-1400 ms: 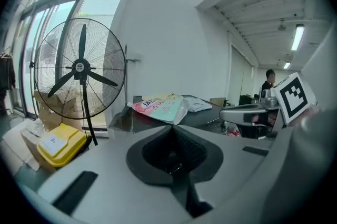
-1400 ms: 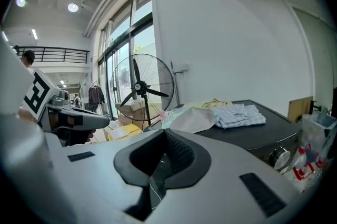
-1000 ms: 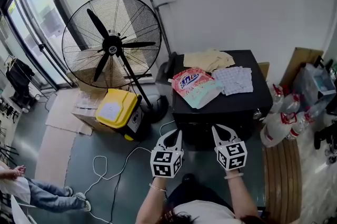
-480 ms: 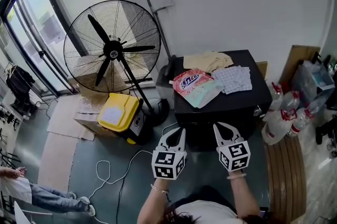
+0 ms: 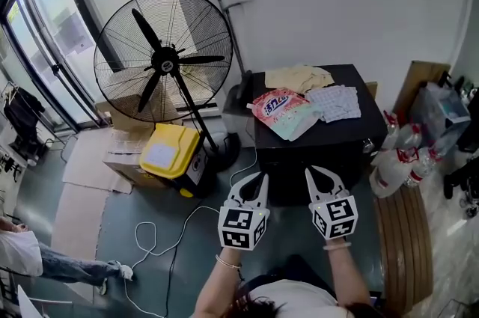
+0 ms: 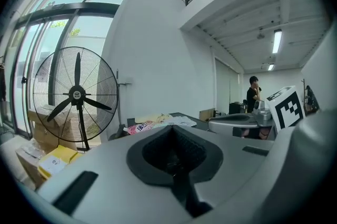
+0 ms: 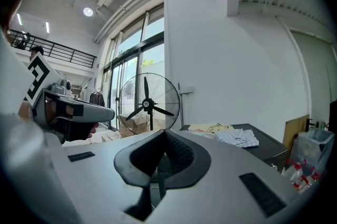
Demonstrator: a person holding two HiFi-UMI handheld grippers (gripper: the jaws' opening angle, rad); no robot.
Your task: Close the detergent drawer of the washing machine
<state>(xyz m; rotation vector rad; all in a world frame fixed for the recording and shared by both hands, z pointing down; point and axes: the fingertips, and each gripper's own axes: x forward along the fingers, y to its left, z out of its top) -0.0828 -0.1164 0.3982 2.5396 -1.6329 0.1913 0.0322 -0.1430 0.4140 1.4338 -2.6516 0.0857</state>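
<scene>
Bright room w/ white wall, tall windows at the left side and a grey-green floor. The washing machine [image 5: 329, 135] is the black box against the wall, directly in front of the person. Its detergent drawer I cannot make out: the head view shows mostly the top, the front face is dark and strongly foreshortened, so the drawer is prob. there. Left gripper [image 5: 256, 182] and right gripper [image 5: 318, 178] are both clenched, nothing btw the jaws, held side by side just before the machine front, not touching it. My judgement: such a drawer is stiff, light plastic on a slide, so no grasp is needed; push flat on the middle of its front panel w/ closed tips, because an off-centre push may skew and jam it. On the machine top lie a detergent pouch [image 5: 278, 108], a checked cloth [image 5: 334, 101] and a beige cloth [image 5: 299, 77], none blocking the front. Beside stand a big fan [image 5: 165, 54], a yellow box [image 5: 171, 152], a white cable [image 5: 161, 234] on the floor and plastic bottles [image 5: 397, 167] at the right, close to the machine's corner but not in the way.
</scene>
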